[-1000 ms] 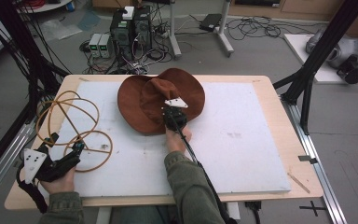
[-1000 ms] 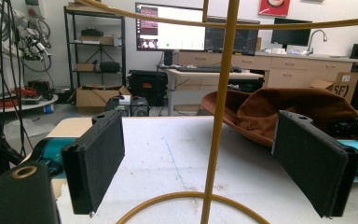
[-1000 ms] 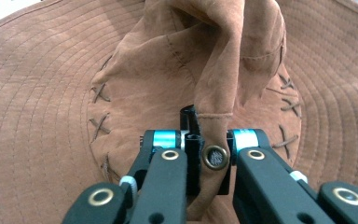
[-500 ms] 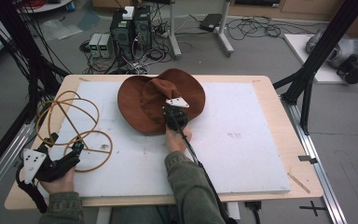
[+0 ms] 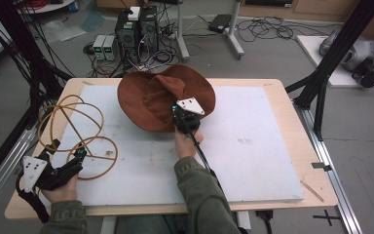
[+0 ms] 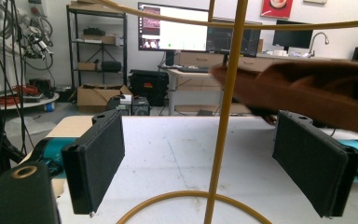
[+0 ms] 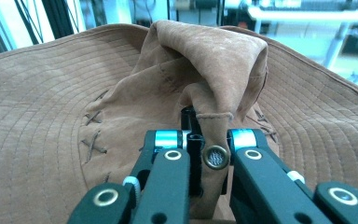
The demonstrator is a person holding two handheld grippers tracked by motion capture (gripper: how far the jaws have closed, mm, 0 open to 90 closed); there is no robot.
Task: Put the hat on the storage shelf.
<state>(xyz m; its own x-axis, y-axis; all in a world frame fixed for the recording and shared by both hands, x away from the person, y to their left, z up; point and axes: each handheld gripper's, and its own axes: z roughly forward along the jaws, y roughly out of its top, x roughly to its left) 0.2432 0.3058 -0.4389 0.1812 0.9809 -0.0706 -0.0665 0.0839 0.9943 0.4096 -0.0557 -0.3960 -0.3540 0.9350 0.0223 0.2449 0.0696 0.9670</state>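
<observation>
Nothing much has moved over the last second, honestly: both hands and the hat sit where they were in the earlier high-view frames.

High view: the brown suede hat [image 5: 148, 95] lies at the far middle of the white table [image 5: 253, 161], its crown pulled up into a fold. The right gripper [image 5: 180, 116] is at the near side of that crown. Over at the near left corner, the left gripper [image 5: 73, 163] sits at the edge of a yellow wire hoop frame [image 5: 70, 129], well apart from the hat.

Left gripper view: jaws are spread wide, holding nothing, with one upright yellow wire of the frame standing between them but touching neither pad [image 6: 95, 161]. The hat's brim hangs in the background at the right.

Right gripper view: jaws are clamped tight on a pinch of the crown, right by a small metal eyelet [image 7: 215, 157]. My guess is the hat is light and floppy, so it'll sag and drape wherever it isn't supported. The stitched brim looks a bit stiffer, probably a better place to grab if you want it to keep its shape.
</observation>
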